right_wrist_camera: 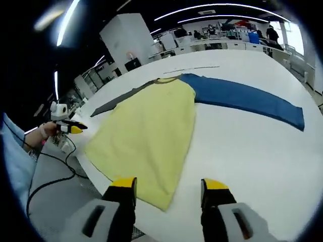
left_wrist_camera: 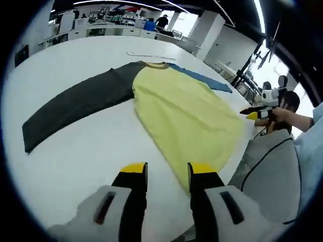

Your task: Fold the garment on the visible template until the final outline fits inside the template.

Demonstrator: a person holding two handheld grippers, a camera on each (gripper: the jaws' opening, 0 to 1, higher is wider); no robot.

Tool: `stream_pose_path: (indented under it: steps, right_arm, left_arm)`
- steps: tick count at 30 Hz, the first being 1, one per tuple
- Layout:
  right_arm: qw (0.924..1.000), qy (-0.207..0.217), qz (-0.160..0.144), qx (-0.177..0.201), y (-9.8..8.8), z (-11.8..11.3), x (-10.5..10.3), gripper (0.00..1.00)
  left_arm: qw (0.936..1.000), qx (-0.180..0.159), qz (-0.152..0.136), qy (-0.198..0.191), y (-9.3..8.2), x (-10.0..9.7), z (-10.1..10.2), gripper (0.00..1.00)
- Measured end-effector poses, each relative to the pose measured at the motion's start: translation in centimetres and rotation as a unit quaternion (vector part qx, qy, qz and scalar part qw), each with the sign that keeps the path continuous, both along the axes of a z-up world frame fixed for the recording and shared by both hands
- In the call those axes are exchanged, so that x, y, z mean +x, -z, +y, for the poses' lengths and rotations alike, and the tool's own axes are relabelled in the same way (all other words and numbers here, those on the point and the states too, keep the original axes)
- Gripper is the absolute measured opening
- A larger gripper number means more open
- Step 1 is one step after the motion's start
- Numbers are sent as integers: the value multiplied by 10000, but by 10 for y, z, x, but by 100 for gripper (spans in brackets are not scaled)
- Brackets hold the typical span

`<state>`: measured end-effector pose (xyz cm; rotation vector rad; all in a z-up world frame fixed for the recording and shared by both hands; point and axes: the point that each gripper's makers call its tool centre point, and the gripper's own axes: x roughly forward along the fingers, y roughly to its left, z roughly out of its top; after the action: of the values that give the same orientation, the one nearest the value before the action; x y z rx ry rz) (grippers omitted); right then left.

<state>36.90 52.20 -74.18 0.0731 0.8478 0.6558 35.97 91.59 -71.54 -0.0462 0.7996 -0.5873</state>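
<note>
A long-sleeved shirt lies spread flat on the white table (left_wrist_camera: 75,151). Its body (left_wrist_camera: 181,116) (right_wrist_camera: 146,131) is yellow, one sleeve is dark grey (left_wrist_camera: 81,103) (right_wrist_camera: 118,101), the other blue (left_wrist_camera: 204,78) (right_wrist_camera: 247,98). My left gripper (left_wrist_camera: 168,171) hovers open over the table just short of the hem's corner, holding nothing. My right gripper (right_wrist_camera: 169,185) is open above the other hem corner, also holding nothing. Each gripper shows in the other's view, held by a hand off the table edge: the right gripper (left_wrist_camera: 256,114) and the left gripper (right_wrist_camera: 72,128).
A thin dark line (left_wrist_camera: 149,54) (right_wrist_camera: 194,67) runs across the table beyond the collar. The table edge (right_wrist_camera: 86,169) drops to grey floor with a black cable (right_wrist_camera: 50,179). Stands (left_wrist_camera: 242,75) and desks with people (left_wrist_camera: 156,22) lie behind.
</note>
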Motion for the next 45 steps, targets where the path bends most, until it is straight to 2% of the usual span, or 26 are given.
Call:
stream_pose_path:
  steps: [1, 3, 4, 5, 8, 10, 12, 14, 18, 25, 30, 33, 39, 41, 43, 45]
  right_arm:
    - [9999, 28, -108, 11, -3, -2, 4, 60]
    - [9997, 102, -224, -4, -6, -6, 8, 63]
    - [9990, 149, -413, -11, -9, -9, 14, 64]
    - [9986, 206, -477, -33, -11, -11, 16, 66]
    - [9970, 339, -693, -42, -18, -19, 23, 74]
    - [9964, 361, -771, -9, -22, -23, 26, 82]
    - [9961, 354, -802, 12, -24, -26, 28, 92]
    - [9940, 385, -1018, -79, -31, -27, 30, 100]
    - [9922, 493, -1131, -192, -33, -36, 33, 100]
    - [9907, 836, -1055, -189, -30, -57, 44, 100]
    - [9902, 852, -1062, -322, -30, -70, 49, 100]
    - [9880, 1074, -1051, -369, -30, -86, 58, 100]
    - [9828, 1415, -1098, -443, -34, -120, 85, 98]
    - [9806, 1525, -1109, -539, -36, -133, 95, 96]
    - [9780, 1628, -1153, -613, -38, -144, 103, 93]
    - [9729, 1870, -1205, -629, -41, -160, 116, 85]
  left_arm:
    - [9998, 142, -144, 0, -4, 6, 4, 34]
    - [9983, 266, -517, 32, -14, 17, 5, 48]
    - [9967, 361, -721, 74, -19, 22, 5, 55]
    - [9964, 378, -756, 98, -20, 23, 5, 62]
    - [9952, 476, -841, 183, -23, 27, 4, 72]
    - [9941, 659, -852, 163, -18, 32, 9, 78]
    - [9917, 838, -937, 263, -14, 34, 11, 88]
    - [9920, 838, -918, 237, -11, 36, 11, 99]
    - [9926, 811, -867, 252, -6, 34, 11, 99]
    - [9941, 760, -747, 189, 0, 31, 12, 99]
    - [9928, 823, -866, 103, -3, 37, 16, 97]
    - [9896, 1055, -980, 32, -6, 43, 24, 97]
    - [9901, 978, -999, -107, -8, 46, 28, 96]
    - [9881, 1067, -1060, -310, -8, 50, 36, 95]
    - [9887, 954, -1066, -456, -8, 53, 38, 94]
    - [9885, 946, -1054, -521, -6, 55, 40, 94]
